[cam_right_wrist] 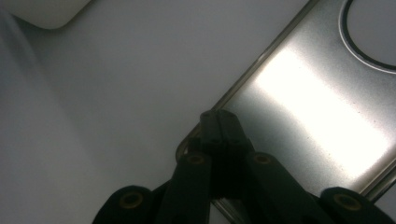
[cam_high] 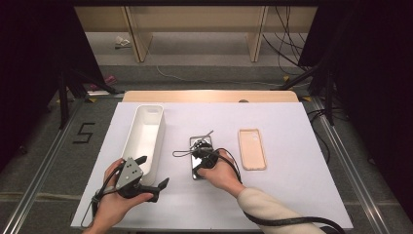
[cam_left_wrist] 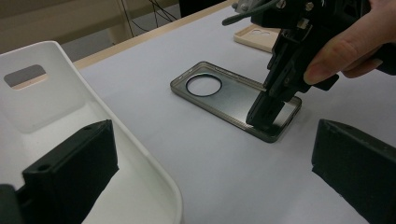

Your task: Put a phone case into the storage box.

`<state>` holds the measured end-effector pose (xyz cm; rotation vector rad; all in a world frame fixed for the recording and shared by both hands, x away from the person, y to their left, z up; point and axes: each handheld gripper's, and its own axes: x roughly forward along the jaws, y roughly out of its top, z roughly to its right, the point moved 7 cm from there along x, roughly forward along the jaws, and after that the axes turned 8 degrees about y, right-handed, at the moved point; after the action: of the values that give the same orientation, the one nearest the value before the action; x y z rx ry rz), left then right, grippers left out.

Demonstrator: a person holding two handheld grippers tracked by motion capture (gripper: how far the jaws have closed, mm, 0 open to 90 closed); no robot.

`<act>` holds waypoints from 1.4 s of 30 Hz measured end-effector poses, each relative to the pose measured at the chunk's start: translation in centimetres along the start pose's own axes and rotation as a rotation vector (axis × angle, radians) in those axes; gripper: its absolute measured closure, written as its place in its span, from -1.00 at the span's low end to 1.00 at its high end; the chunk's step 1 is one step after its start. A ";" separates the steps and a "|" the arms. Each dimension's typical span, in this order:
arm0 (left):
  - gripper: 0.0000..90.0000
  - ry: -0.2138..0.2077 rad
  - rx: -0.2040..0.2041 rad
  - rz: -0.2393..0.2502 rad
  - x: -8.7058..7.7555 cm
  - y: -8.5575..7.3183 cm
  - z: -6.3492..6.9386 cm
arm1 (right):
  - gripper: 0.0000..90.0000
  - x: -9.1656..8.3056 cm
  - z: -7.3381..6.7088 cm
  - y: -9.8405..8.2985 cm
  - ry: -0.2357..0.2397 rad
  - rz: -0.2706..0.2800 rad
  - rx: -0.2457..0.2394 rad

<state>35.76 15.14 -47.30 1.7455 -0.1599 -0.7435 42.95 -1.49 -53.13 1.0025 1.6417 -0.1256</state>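
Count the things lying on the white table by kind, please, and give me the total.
Phone cases: 2, one grey, one beige
White bins: 1
Total: 3

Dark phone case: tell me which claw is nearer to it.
Right. The right claw is down on the dark phone case, jaws together; the left claw hangs open beside the white bin.

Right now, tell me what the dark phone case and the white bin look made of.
Smoky translucent phone case with round camera hole: probably flexible plastic, glossy; the table shows through and a bright glare streak crosses it.
Long white bin: seemingly rigid moulded plastic, smooth satin; rounded rim, cut-out handle.
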 end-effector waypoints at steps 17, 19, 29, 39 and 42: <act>-1.00 -0.006 0.001 -0.001 0.0 0.0 0.1 | 1.00 0.3 -0.2 0.3 0.002 0.010 -0.004; -1.00 -0.006 0.001 0.000 0.0 0.0 0.1 | 1.00 0.3 -0.2 0.3 -0.001 0.011 -0.010; -1.00 -0.006 0.002 0.000 0.0 0.0 0.2 | 1.00 0.5 -0.2 0.6 0.008 0.029 -0.005; -1.00 -0.008 0.001 0.001 0.0 0.0 0.2 | 1.00 0.8 -0.6 0.9 0.023 0.059 -0.027; -1.00 -0.009 0.002 0.002 0.0 0.0 0.2 | 0.81 0.3 -0.7 1.1 0.019 0.050 -0.058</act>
<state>35.64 15.00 -47.29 1.7439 -0.1681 -0.7501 43.15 -0.27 -52.68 1.0020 1.6266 -0.0347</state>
